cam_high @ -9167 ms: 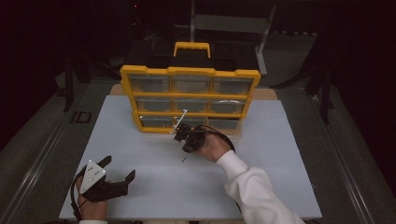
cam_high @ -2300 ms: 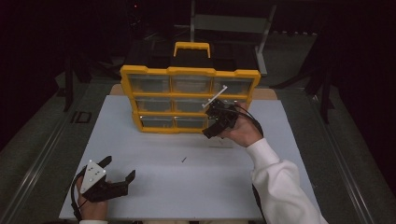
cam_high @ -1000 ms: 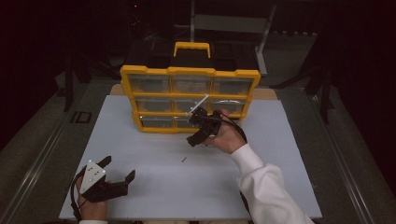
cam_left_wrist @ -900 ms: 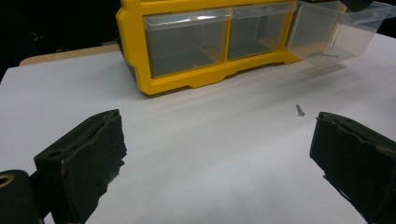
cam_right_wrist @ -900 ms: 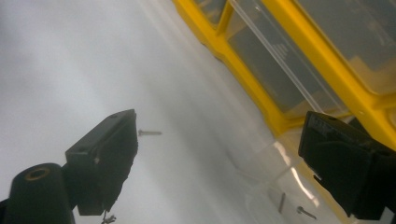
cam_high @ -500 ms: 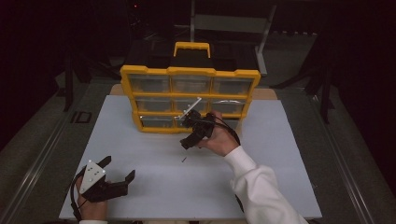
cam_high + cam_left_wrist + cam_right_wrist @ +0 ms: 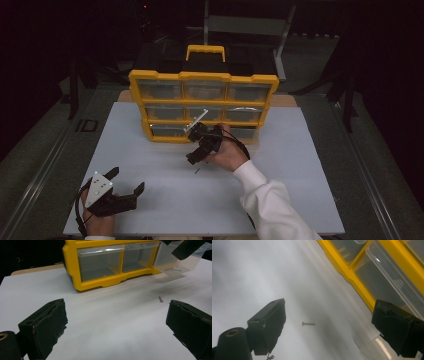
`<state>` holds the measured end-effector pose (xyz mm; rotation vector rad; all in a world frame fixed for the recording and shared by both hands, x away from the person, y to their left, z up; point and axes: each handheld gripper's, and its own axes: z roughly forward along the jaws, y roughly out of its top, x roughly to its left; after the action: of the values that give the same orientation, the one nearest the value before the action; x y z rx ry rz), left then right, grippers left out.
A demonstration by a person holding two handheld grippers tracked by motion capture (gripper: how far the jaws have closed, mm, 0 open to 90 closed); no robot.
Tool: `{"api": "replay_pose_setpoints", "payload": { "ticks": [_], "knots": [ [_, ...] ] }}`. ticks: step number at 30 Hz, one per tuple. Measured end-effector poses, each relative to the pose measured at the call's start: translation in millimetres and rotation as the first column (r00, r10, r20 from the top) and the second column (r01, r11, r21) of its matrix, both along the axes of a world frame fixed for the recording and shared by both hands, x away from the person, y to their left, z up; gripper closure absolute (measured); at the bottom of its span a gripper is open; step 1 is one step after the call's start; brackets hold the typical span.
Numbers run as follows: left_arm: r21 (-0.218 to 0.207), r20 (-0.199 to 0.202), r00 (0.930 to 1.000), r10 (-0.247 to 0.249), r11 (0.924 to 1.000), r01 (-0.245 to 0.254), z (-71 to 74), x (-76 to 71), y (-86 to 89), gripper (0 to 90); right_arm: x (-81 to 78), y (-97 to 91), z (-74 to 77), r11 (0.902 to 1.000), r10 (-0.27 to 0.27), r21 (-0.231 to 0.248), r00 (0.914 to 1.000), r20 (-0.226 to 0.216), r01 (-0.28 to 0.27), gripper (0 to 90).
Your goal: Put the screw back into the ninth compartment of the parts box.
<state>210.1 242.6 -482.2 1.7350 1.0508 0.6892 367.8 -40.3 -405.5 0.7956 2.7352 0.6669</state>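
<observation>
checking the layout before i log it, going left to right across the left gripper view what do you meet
Left hand-held gripper's left jaw → yellow drawer organizer → small screw on the white table → the gripper's right jaw, with a pulled-out clear drawer above it.

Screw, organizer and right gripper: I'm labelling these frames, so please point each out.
screw [image 7: 308, 324], right gripper view, mid shaft.
organizer [image 7: 205, 76], high view, yellow top frame.
right gripper [image 7: 194, 156], high view, between its open jaws.

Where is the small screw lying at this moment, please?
The screw lies loose on the white table, just in front of the yellow drawer cabinet. In the high view it sits near the middle, right below the open right gripper.
</observation>
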Motion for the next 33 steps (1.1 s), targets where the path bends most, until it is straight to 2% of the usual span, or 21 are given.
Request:
{"api": "replay_pose_setpoints", "payload": {
  "ticks": [7, 16, 33],
  "knots": [
    [0.001, 0.0, 1.0, 0.0, 1.0, 0.0, 0.1, -0.1, -0.1, 3.4, -2.8, 6.1, -8.7, 0.9999, 0.011, -0.003, 0.9999, -0.007, -0.011, 12.1],
    [-0.001, 0.0, 1.0, 0.001, 1.0, -0.001, 0.2, -0.2, 0.2, 3.4, -6.5, 14.6, -21.9, 0.9994, 0.013, -0.032, 0.9997, 0.02, -0.012, 12.1],
    [-0.001, -0.001, 1.0, 0.001, 1.0, -0.001, 0.2, -0.5, 0.0, 3.4, -4.5, 15.4, -53.1, 0.9996, -0.007, -0.028, 0.9998, -0.017, 0.007, 12.2]
  ]
}}
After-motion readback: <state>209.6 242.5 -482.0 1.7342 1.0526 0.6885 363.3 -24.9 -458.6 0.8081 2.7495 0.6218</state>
